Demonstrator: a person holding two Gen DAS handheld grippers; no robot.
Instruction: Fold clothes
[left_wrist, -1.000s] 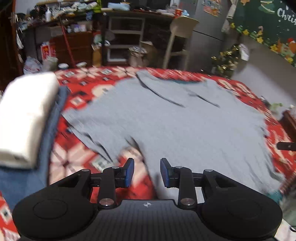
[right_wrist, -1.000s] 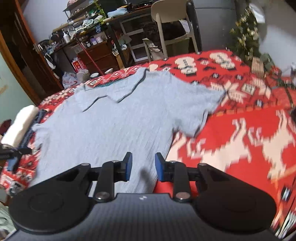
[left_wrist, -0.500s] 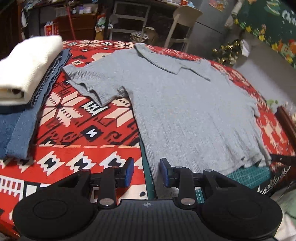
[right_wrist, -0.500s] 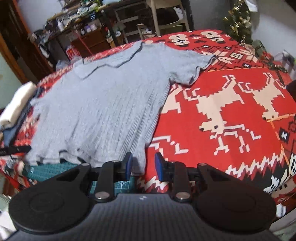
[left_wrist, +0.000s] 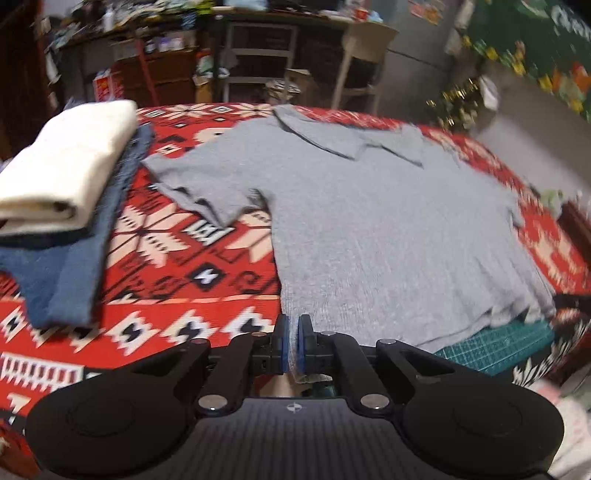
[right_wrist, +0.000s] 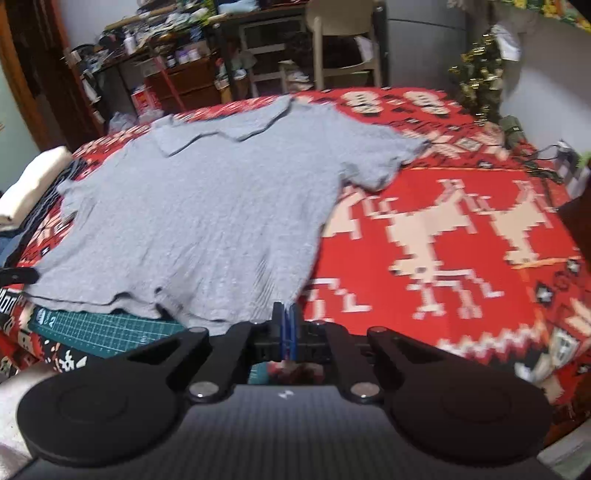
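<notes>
Blue pads: the left gripper (left_wrist: 290, 341) had its fingers pinched tight on the near left corner of the shirt's hem, cloth showing between the pads.
Right side: the right gripper (right_wrist: 285, 332) was likewise clamped on the hem at the near right corner, pads almost meeting on a thin fold of grey.
Key relation: both grips sat at the bottom hem, and the shirt (left_wrist: 388, 236) ran straight away from the fingers, its long axis hem-near, collar-far. Neither hand was nearer; each held its own corner.
Likely call: with both corners held, a lift and carry of the hem toward the collar looked the natural fold, though that is only a judgement.
Shirt: grey, ribbed, soft knit, lying flat and spread open on the cloth, short sleeves out to both sides, collar (right_wrist: 236, 127) at the far end.
Under the hem: a green gridded mat (right_wrist: 103, 332) peeked out at the near edge.
Surface: a red patterned cloth (right_wrist: 461, 236) with white reindeer and snowflakes, woven-looking.
Left flank: a cream folded garment (left_wrist: 62, 173) sat on top of blue folded denim (left_wrist: 70, 280), well apart from the shirt's body, near its left sleeve.
Far off: a pale chair (right_wrist: 347, 44) and cluttered shelves, blurred.
</notes>
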